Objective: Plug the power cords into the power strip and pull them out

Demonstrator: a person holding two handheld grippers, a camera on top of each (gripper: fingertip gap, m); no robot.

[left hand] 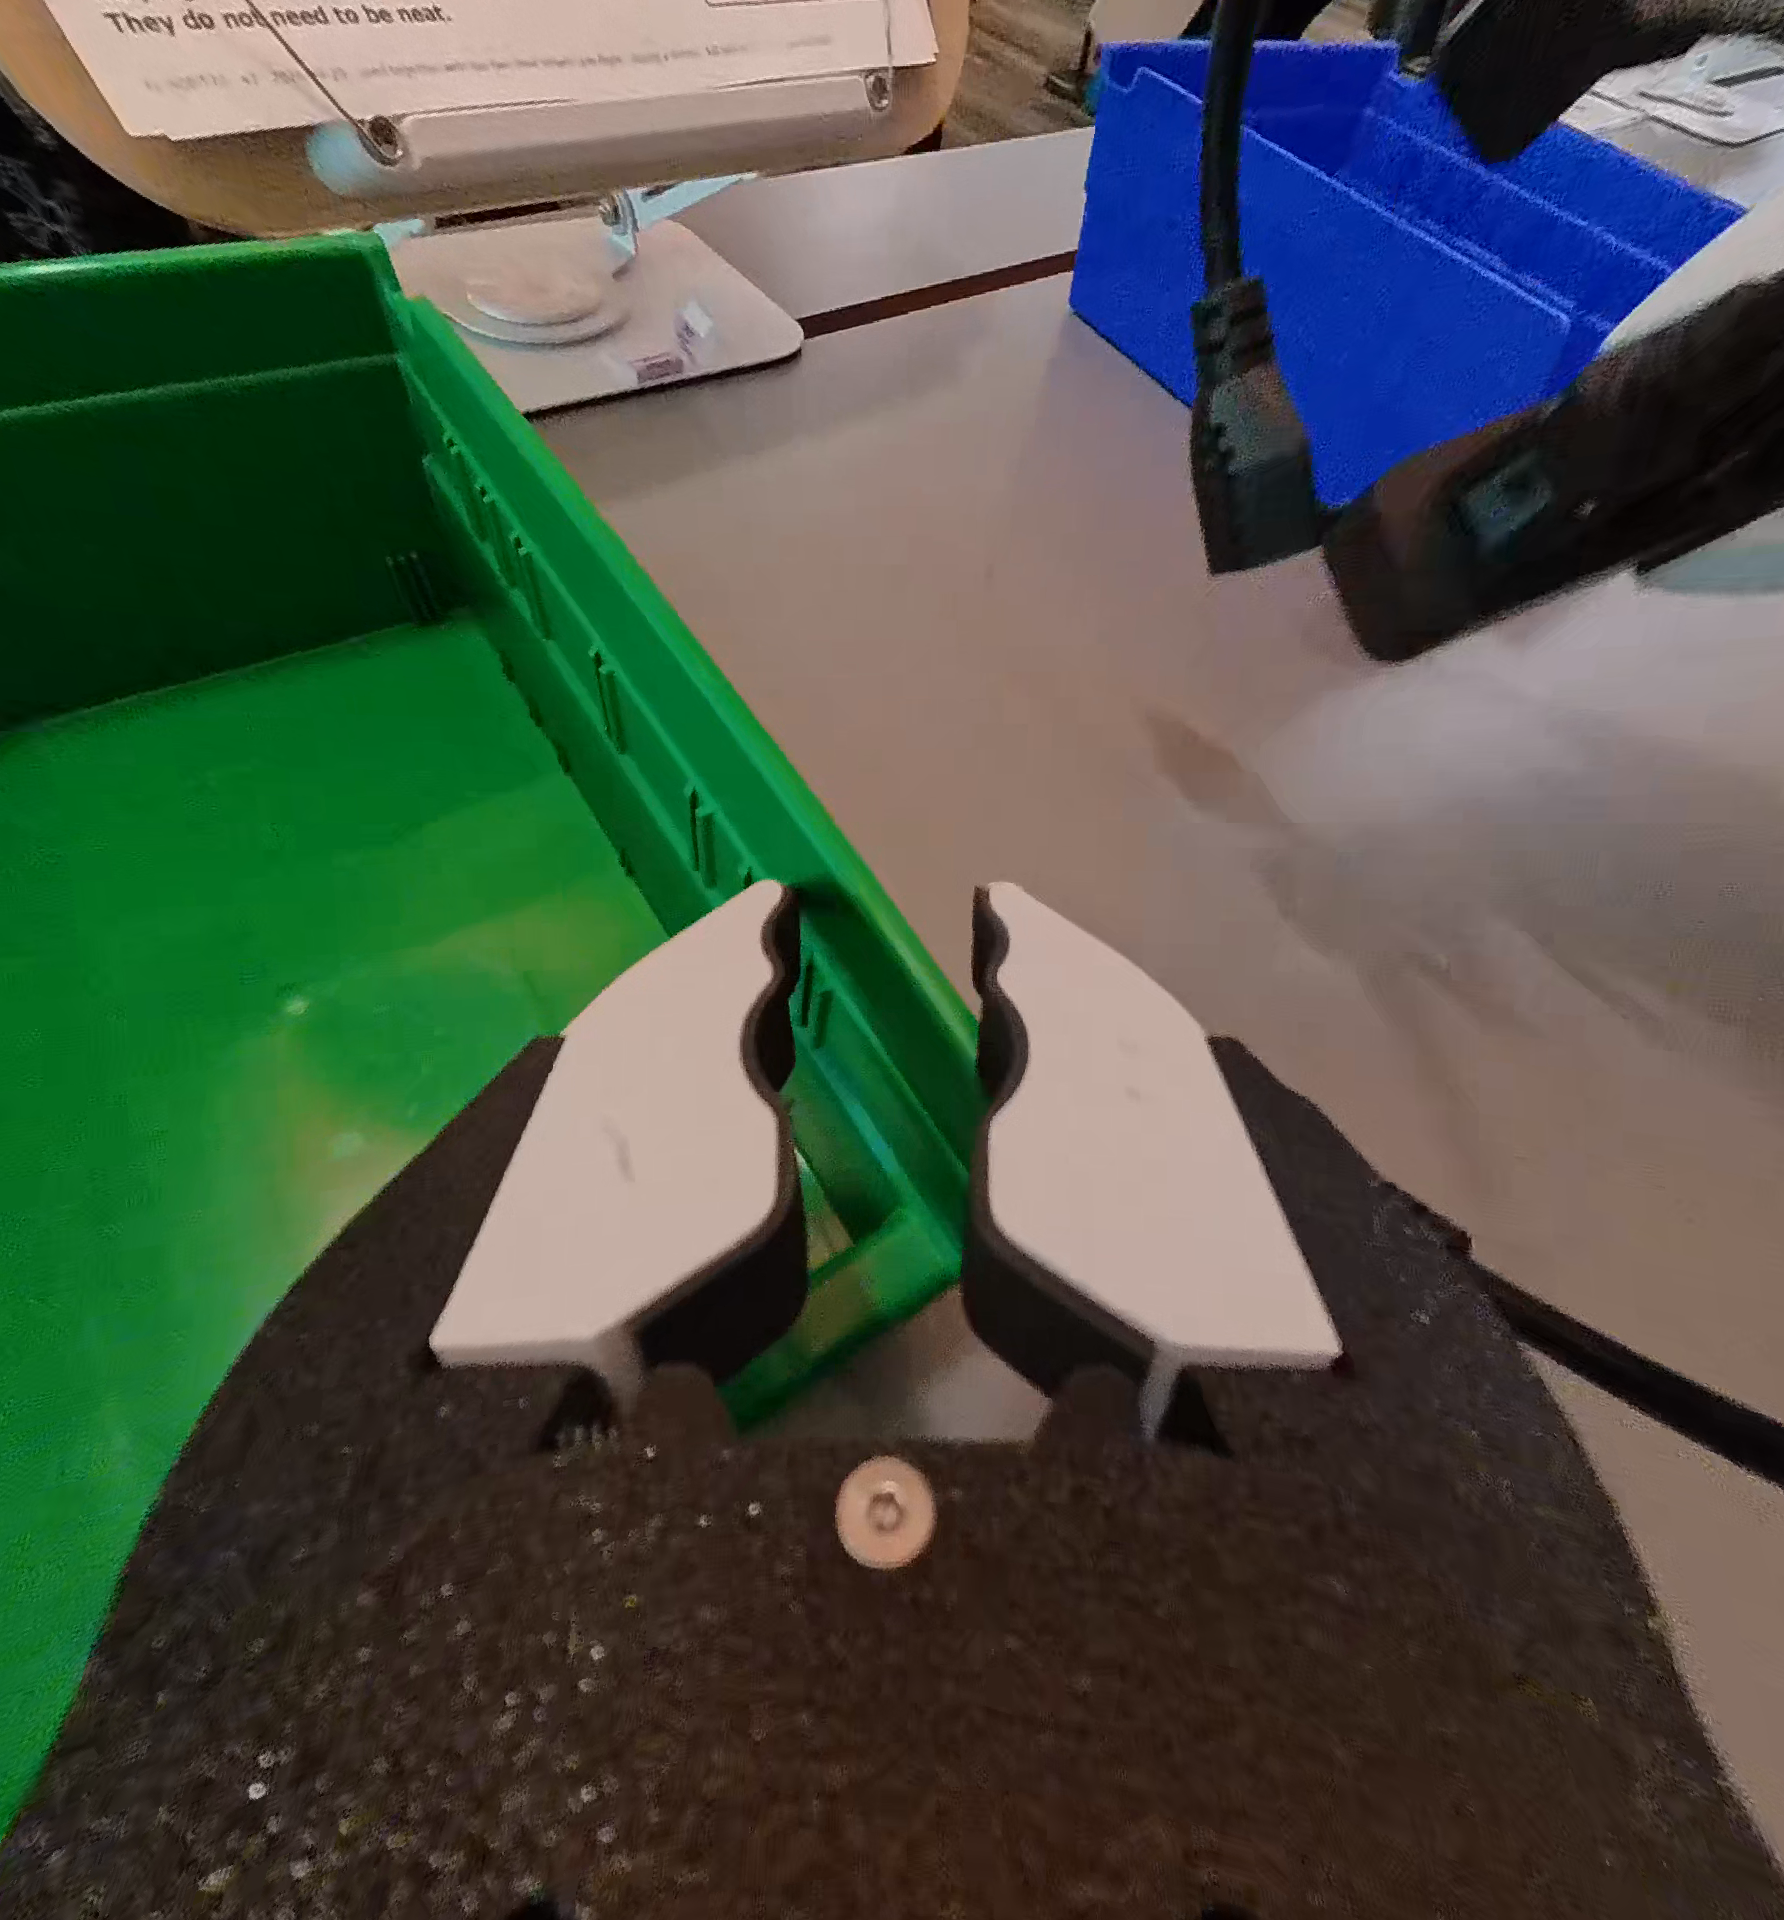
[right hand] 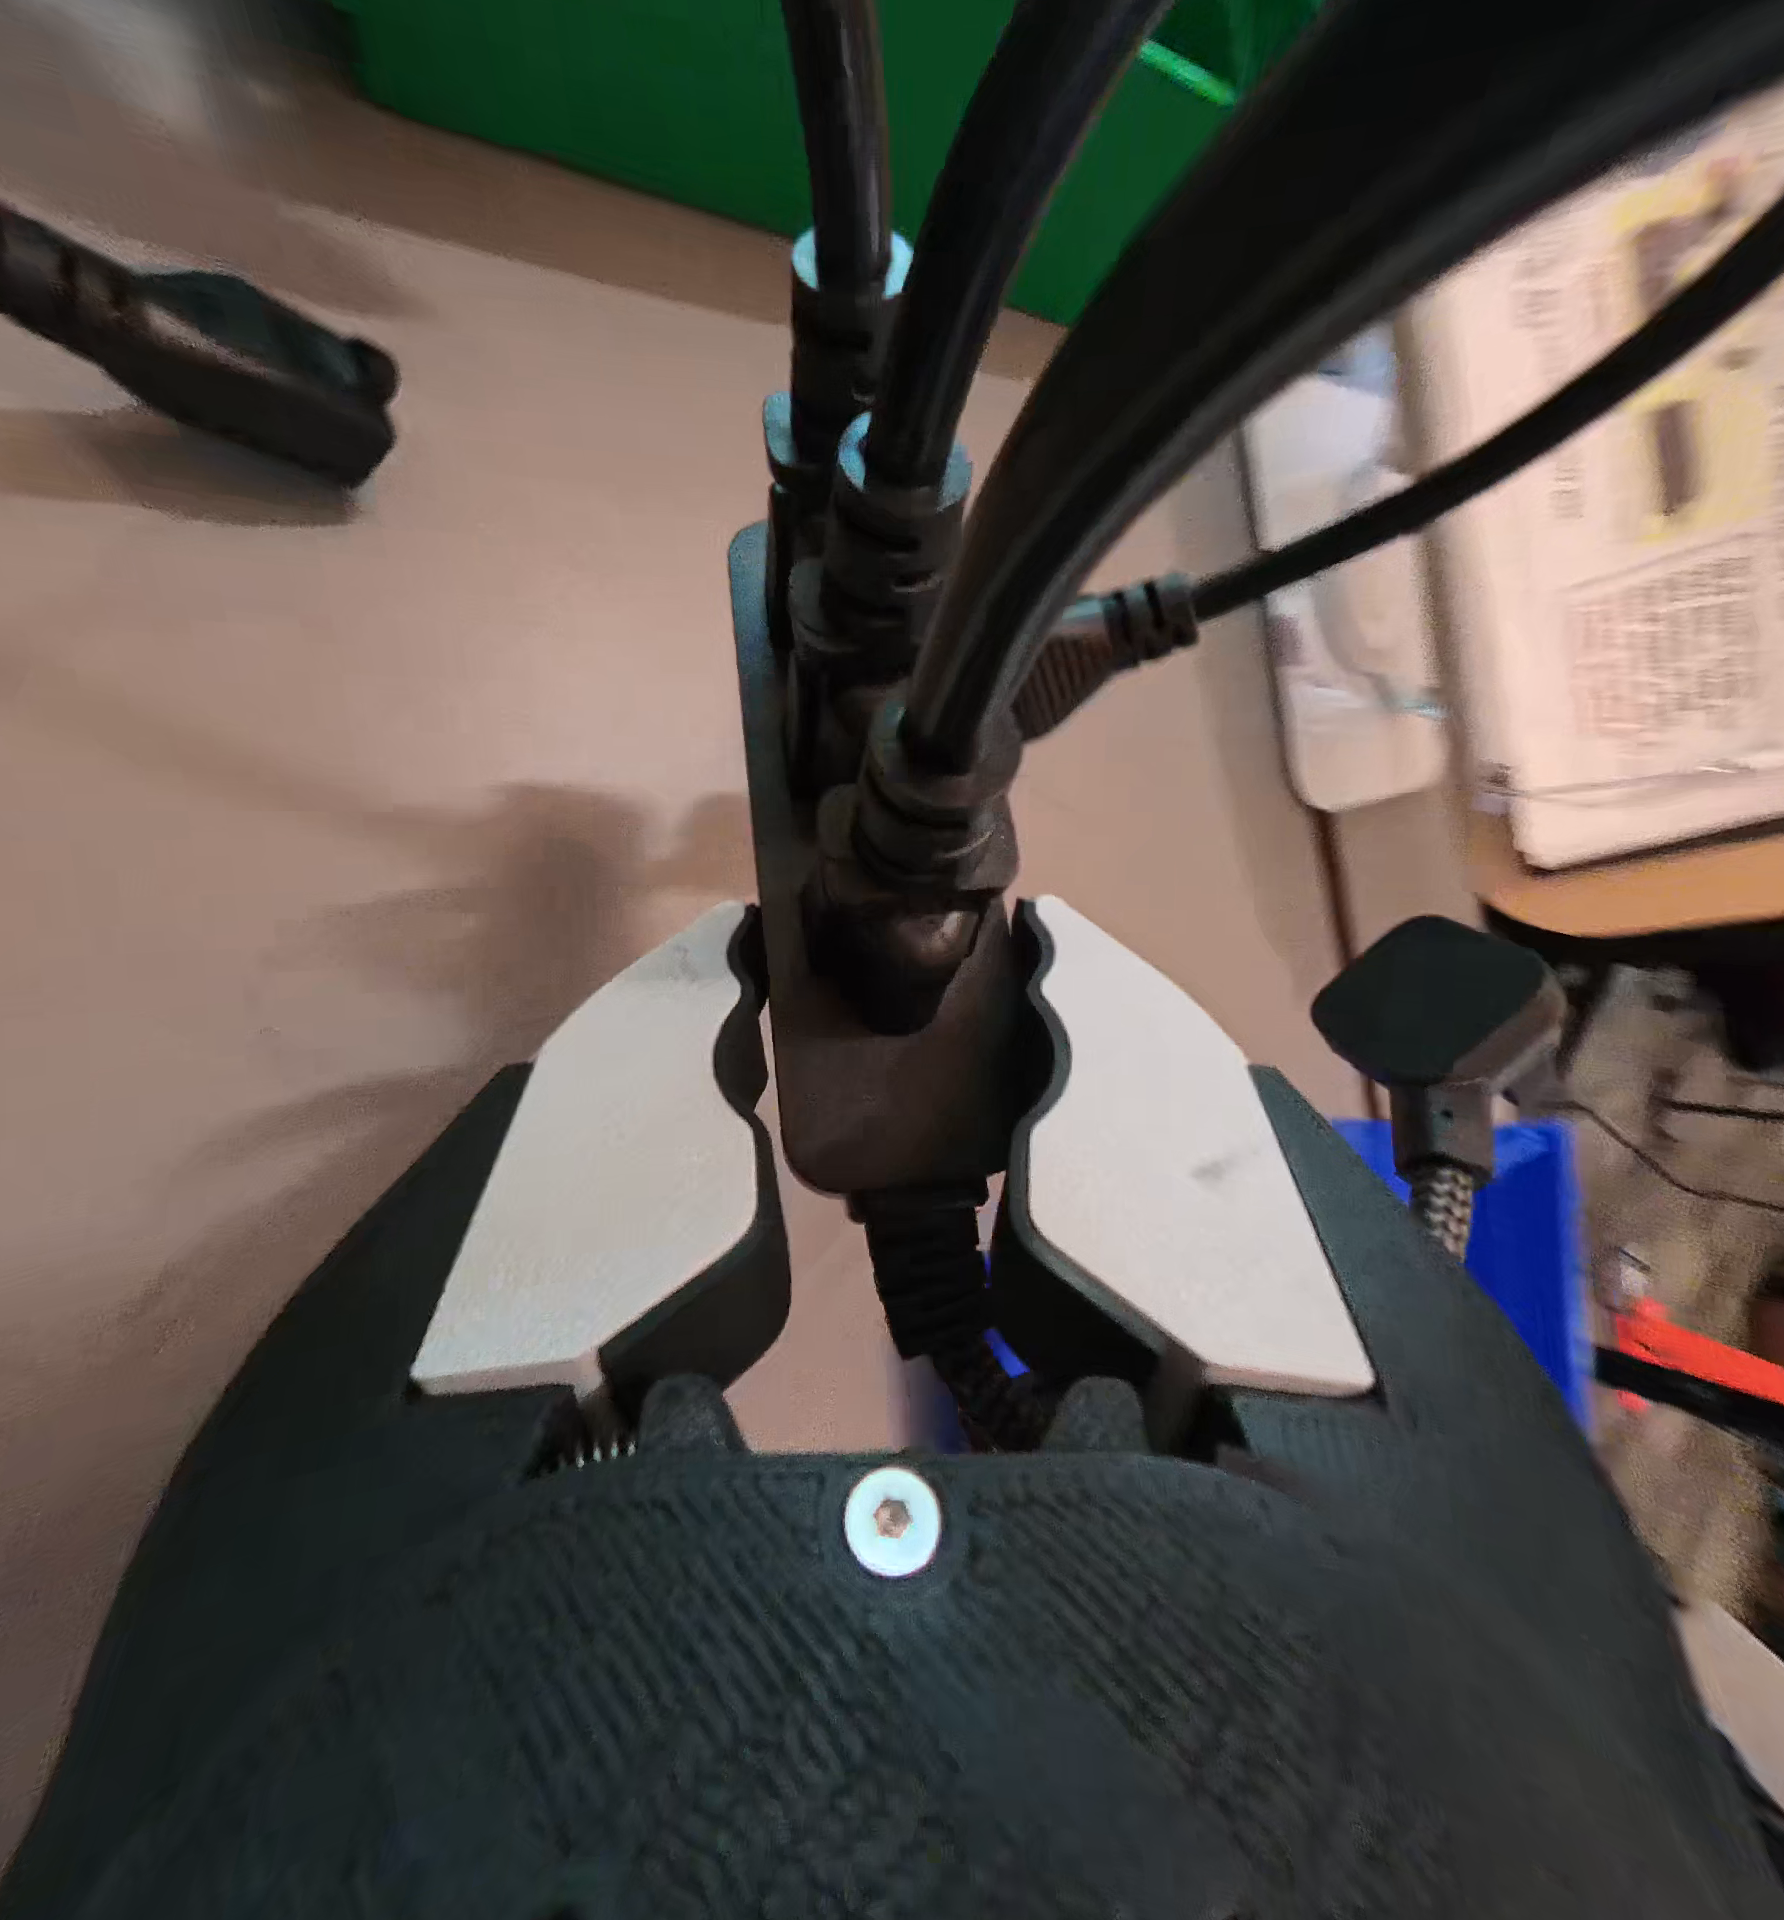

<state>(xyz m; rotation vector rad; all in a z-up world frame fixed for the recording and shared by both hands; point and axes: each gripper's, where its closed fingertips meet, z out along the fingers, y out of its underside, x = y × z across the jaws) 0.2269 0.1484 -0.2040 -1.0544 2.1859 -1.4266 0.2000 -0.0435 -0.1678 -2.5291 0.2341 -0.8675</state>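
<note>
My right gripper [right hand: 888, 920] is shut on the near end of a narrow black power strip [right hand: 883, 1101] and holds it above the table. Three black power cords [right hand: 903, 582] are plugged into the strip in a row, and a thinner cord's plug [right hand: 1106, 634] enters from the right. A loose black cord connector [right hand: 233, 374] lies on the table at left. My left gripper [left hand: 883, 914] is open and empty above the near right corner of a green bin [left hand: 244, 935]. In the left wrist view the strip's end [left hand: 1407, 582] and a hanging cord connector [left hand: 1246, 447] show blurred at upper right.
A blue bin [left hand: 1387, 312] stands at the back right of the grey table [left hand: 971, 623]. A stand with a paper sheet [left hand: 555, 104] is behind the green bin. A black plug on a braided cable [right hand: 1439, 1008] hangs at right, near stacked papers [right hand: 1646, 520].
</note>
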